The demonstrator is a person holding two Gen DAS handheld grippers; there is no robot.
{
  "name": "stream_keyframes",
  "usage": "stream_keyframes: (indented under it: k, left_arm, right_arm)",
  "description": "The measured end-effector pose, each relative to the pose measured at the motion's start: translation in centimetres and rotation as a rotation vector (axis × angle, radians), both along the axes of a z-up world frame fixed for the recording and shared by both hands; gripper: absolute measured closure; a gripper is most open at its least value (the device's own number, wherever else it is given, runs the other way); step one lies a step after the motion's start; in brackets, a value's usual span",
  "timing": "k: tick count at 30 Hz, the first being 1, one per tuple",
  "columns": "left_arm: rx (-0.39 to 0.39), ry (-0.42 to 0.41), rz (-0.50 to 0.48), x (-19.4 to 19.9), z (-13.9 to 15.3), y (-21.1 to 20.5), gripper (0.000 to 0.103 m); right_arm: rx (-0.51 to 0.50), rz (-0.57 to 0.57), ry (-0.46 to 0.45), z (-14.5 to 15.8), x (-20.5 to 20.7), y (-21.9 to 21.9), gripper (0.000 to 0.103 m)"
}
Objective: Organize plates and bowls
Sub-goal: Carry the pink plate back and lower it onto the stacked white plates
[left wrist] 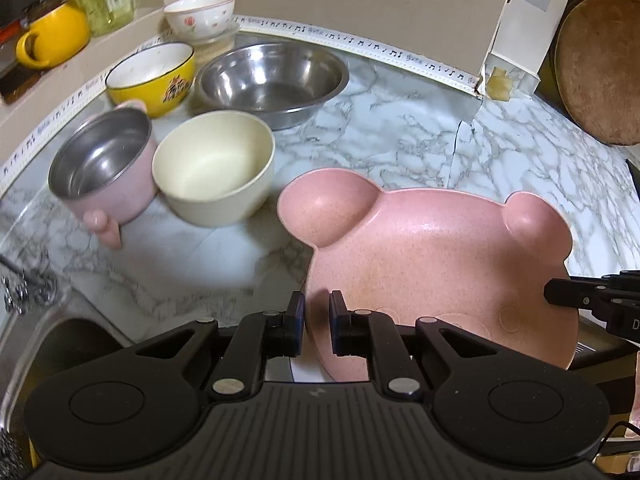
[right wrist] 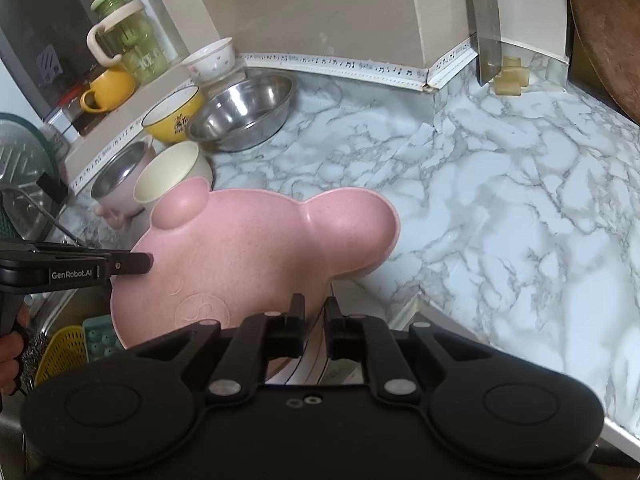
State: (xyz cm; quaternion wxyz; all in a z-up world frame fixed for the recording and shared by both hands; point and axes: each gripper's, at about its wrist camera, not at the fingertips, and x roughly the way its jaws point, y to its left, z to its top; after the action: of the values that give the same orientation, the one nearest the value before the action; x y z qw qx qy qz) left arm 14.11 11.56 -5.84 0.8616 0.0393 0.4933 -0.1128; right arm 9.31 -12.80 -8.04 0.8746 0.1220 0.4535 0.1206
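Observation:
A pink bear-shaped plate [left wrist: 432,264] is held above the marble counter [left wrist: 400,128]. My left gripper [left wrist: 317,320] is shut on its near rim. My right gripper [right wrist: 313,322] is shut on the plate's [right wrist: 248,248] edge from the other side. The right gripper's fingers [left wrist: 568,294] show at the plate's right edge in the left wrist view. The left gripper's fingers [right wrist: 132,262] show at the plate's left edge in the right wrist view. A cream bowl [left wrist: 214,168], a pink steel-lined bowl [left wrist: 104,168], a yellow bowl [left wrist: 152,74], a steel bowl [left wrist: 272,80] and a white floral bowl [left wrist: 200,14] stand at the back left.
A sink [left wrist: 68,344] lies at the lower left. A yellow mug [left wrist: 52,38] and green jar [right wrist: 132,36] sit on the ledge. A cleaver [right wrist: 486,20] and a round wooden board [left wrist: 600,68] lean at the back right. A yellow strainer [right wrist: 60,352] lies near the sink.

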Motion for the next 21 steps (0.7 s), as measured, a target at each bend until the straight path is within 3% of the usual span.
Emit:
stream_keyframes:
  k: [21]
  left_arm:
    - [0.009, -0.01, 0.031, -2.1, -2.3, 1.5, 0.091]
  right_arm:
    - [-0.082, 0.058, -0.011, -1.9, -0.1, 2.4, 0.093]
